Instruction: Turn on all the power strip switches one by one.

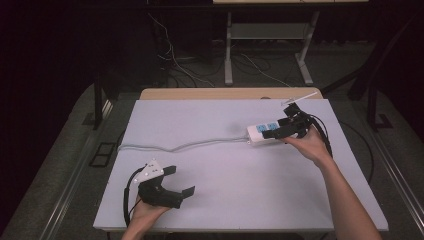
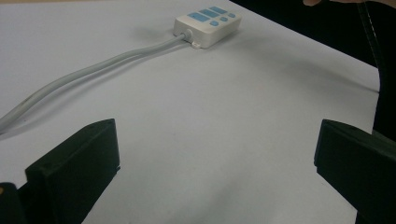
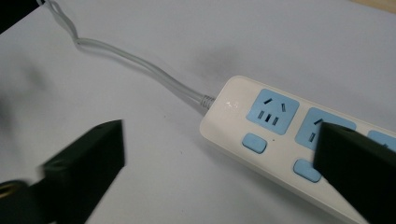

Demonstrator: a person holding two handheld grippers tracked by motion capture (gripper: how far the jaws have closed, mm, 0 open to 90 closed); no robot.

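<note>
power strip (image 3: pixel 261 140): glossy white plastic | cord (image 1: pixel 175 147): smooth grey | table (image 1: pixel 225 190): matt white

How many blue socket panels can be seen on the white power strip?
3 at least. On the power strip, one full panel lies nearest the cord end, a second beside it is partly covered by the right gripper's jaw, and a third peeks out beyond. More may be hidden.

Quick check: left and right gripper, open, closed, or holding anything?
Left gripper: open, empty, low over the white table.
Right gripper: open, over the white power strip with blue sockets, not gripping it.
</note>
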